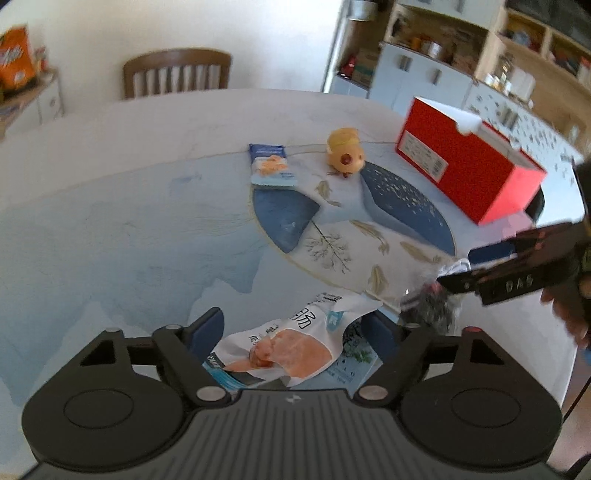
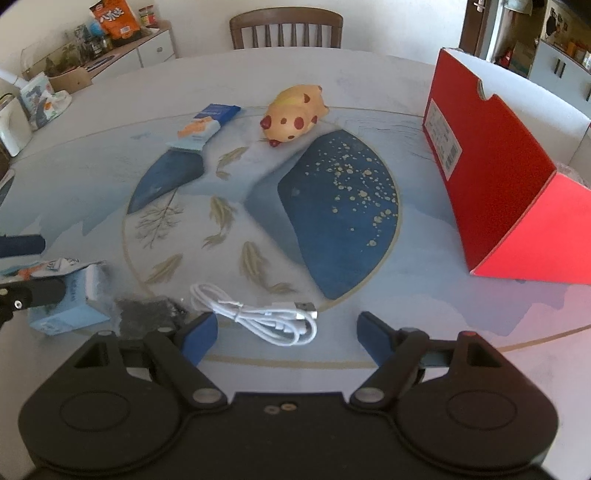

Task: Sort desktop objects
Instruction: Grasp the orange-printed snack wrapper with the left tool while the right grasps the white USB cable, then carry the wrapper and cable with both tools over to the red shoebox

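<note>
My left gripper [image 1: 295, 332] is open around a white and orange snack packet [image 1: 291, 347] on the table; it also shows at the left of the right wrist view [image 2: 22, 258]. My right gripper [image 2: 286, 330] is open just above a coiled white USB cable [image 2: 266, 314], its fingers either side of it. It shows in the left wrist view [image 1: 461, 267] at the right. A dark crinkly packet [image 2: 147, 312] lies left of the cable. A spotted yellow pig toy [image 2: 293, 114] and a blue snack bar packet [image 2: 205, 127] lie further back. An open red box [image 2: 495, 162] stands at the right.
The round table [image 2: 369, 74] has a blue patterned cloth. A wooden chair [image 2: 286, 29] stands behind it. A sideboard [image 2: 122, 51] with snack bags is at the far left. Shelves and cabinets [image 1: 461, 55] are beyond the table.
</note>
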{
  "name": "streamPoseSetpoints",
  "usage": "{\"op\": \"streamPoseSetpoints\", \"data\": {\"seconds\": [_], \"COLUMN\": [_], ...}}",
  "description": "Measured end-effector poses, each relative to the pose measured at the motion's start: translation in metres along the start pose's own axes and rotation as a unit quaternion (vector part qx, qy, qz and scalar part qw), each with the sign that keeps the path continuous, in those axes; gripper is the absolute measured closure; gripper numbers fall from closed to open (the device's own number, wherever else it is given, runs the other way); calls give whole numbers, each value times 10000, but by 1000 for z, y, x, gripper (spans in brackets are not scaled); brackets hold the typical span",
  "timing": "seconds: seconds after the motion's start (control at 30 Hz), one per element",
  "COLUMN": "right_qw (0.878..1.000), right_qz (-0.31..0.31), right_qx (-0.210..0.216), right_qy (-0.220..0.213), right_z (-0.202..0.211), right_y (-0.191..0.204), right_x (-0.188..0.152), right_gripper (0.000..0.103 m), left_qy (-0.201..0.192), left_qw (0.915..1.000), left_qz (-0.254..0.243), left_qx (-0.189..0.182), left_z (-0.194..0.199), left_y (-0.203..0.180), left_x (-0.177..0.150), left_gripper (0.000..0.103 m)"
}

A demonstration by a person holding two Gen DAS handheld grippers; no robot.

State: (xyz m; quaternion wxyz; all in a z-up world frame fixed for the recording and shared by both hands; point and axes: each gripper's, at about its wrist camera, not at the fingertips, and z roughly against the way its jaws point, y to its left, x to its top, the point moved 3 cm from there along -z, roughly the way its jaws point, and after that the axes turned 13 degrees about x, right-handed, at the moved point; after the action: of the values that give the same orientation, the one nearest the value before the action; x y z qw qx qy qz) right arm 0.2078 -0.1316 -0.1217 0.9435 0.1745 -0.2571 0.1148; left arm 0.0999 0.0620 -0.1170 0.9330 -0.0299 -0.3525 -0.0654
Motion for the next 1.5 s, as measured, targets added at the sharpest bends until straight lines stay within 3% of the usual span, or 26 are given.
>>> {"op": "streamPoseSetpoints", "data": {"seconds": [0.13,0.27,0.57,0.97,1.0,1.03,1.5], "right_qw": [9998,9995,9995,9992,9991,9991,9981], "right_qz": [192,298,317,214,205,185,-2], "right_qx": [-43,19,-21,-132,-131,-124,-104], "right_qy": [-39,-61,-75,-326,-345,-373,-610], "right_z": [-3,-4,-2,21,23,26,61], "right_y": [3,7,6,-1,-1,-2,-13], "right_x": [5,10,13,18,18,18,15], "right_gripper": [33,50,93,93,93,93,93], "left_qy": [46,68,69,-51,-74,-105,-245], "left_qw": [9997,9995,9998,9994,9994,9993,9993], "left_qz": [194,255,171,335,344,347,251], "left_qx": [-134,-163,-22,-7,-34,-110,-111], "left_z": [-3,-4,-7,1,2,5,19], "left_y": [6,6,5,9,8,7,-4], "left_x": [2,5,8,21,23,24,39], "left_gripper": [35,61,62,72,95,103,103]}}
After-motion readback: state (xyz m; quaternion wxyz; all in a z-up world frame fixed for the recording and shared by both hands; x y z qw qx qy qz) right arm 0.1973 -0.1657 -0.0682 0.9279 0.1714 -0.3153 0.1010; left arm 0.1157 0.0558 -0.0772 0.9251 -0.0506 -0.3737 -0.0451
